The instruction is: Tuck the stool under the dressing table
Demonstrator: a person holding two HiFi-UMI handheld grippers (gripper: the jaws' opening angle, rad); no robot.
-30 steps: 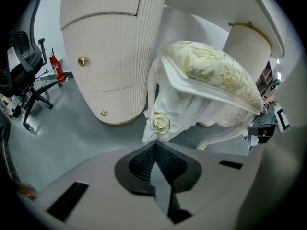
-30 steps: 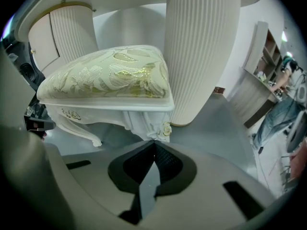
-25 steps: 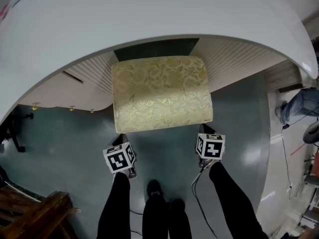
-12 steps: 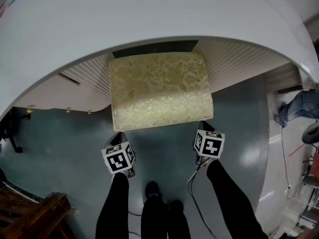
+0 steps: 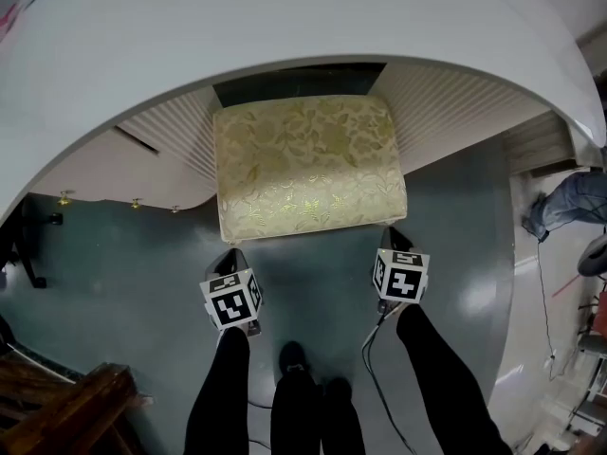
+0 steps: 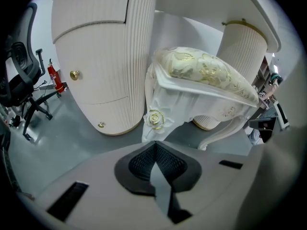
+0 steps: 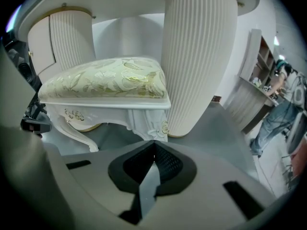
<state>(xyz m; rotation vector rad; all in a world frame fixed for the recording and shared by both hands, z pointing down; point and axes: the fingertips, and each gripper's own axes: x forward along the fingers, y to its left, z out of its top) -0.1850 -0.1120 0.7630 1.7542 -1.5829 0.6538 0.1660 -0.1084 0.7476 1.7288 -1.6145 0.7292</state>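
Note:
The stool (image 5: 308, 164) has a gold floral cushion and white carved legs. Its far end lies under the curved white dressing table (image 5: 285, 27), between the table's two fluted pedestals. My left gripper (image 5: 231, 257) is shut and empty just behind the stool's near left corner. In the left gripper view its tip (image 6: 154, 143) points at the leg with the rose ornament (image 6: 154, 119). My right gripper (image 5: 392, 236) is shut and empty at the near right corner, and its tip (image 7: 153, 142) faces the carved right leg (image 7: 148, 123). Whether either tip touches the stool I cannot tell.
A fluted pedestal (image 7: 199, 56) stands close on the stool's right, and a drawer cabinet with gold knobs (image 6: 91, 56) on its left. An office chair (image 6: 19, 80) and a fire extinguisher (image 6: 53, 78) are at far left. Wooden furniture (image 5: 66, 410) sits near left; a person (image 5: 569, 202) bends at right.
The stool's near edge now lies slightly farther from both gripper cubes, a little deeper toward the table. Both grippers stay shut in about the same place.

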